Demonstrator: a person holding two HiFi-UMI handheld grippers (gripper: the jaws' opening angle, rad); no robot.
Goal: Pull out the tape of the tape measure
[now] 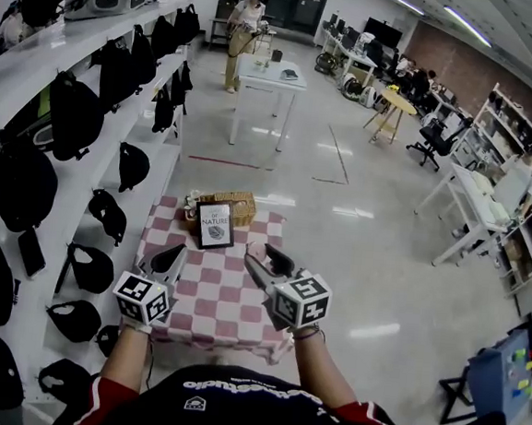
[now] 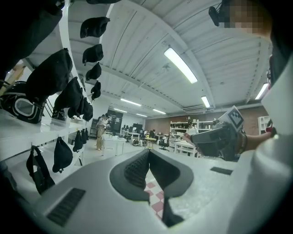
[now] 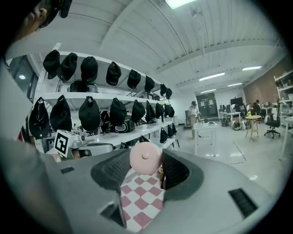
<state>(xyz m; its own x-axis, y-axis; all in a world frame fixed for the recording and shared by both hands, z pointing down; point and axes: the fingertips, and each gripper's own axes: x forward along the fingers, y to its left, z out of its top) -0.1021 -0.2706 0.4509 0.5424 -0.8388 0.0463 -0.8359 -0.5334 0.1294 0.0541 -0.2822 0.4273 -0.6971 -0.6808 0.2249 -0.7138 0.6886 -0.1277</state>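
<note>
Right tool [image 3: 146, 156] is pinching the round pink tape measure [image 3: 145, 158] between its pads, holding it in the air above the counter [image 1: 209, 315]. Left tool [image 2: 149, 153] is hanging just to its left, tips pressed together, nothing showing between them. Whether any tape is drawn out, no view is telling. The head view is hiding the tape measure behind the right tool's dark fingers [image 1: 261, 269]; only the right gripper view is catching that pink disc. Both tools are covering part of the counter's near half. A red-and-white check cloth [image 1: 227, 287] is covering it, with a wicker basket [image 1: 232, 204] at the far edge and a framed card [image 1: 215, 226] standing just in front. White shelves [image 1: 155, 165] of black caps [image 1: 76, 114] are running along the left, glossy floor [image 1: 355, 252] is stretching right, and a person [image 1: 245, 29] is standing far off. The left gripper view is showing ceiling lights [image 2: 181, 65].
</note>
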